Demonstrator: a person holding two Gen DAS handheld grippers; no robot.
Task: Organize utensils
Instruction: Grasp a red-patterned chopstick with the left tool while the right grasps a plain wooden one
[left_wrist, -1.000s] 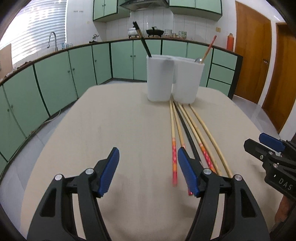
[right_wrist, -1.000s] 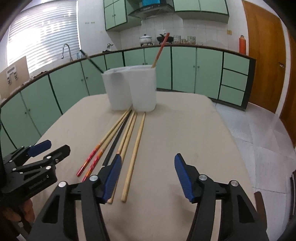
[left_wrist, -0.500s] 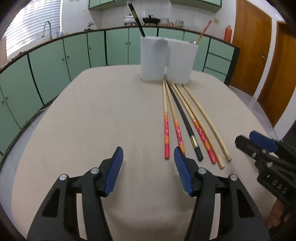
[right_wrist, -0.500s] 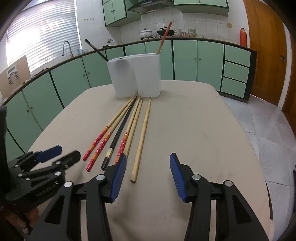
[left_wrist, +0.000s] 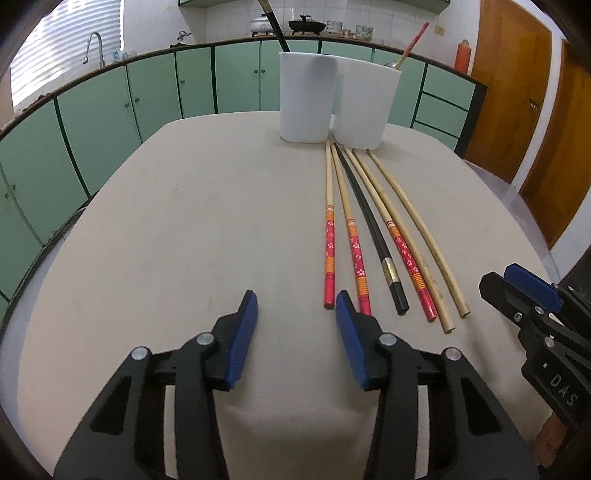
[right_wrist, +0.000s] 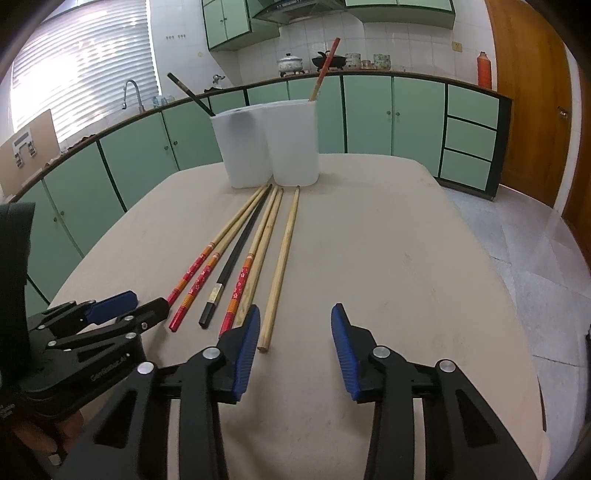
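Six chopsticks (left_wrist: 373, 236) lie flat on the surface (left_wrist: 184, 229), fanned slightly, with their long axes running from the near edge toward two white cups (left_wrist: 332, 103) at the far end. Narrow tips almost touch the cup bases; thick ends face the hand-held grippers. Each cup already holds one chopstick standing at a slant.

The left hand-held gripper (left_wrist: 295, 325) is wide open and holds nothing. The chopsticks lie ahead and to its right; its right finger sits just beside the butt of a red-patterned chopstick (left_wrist: 356, 258).

The right hand-held gripper (right_wrist: 293, 332) is likewise wide open and empty. The chopsticks lie ahead and to its left; the outermost plain chopstick (right_wrist: 282, 266) ends just inside its left finger.

Judgement: the right one is nearer a grasp, on the plain chopstick. Since the sticks point along the fingers, closing across the butt end should suit.
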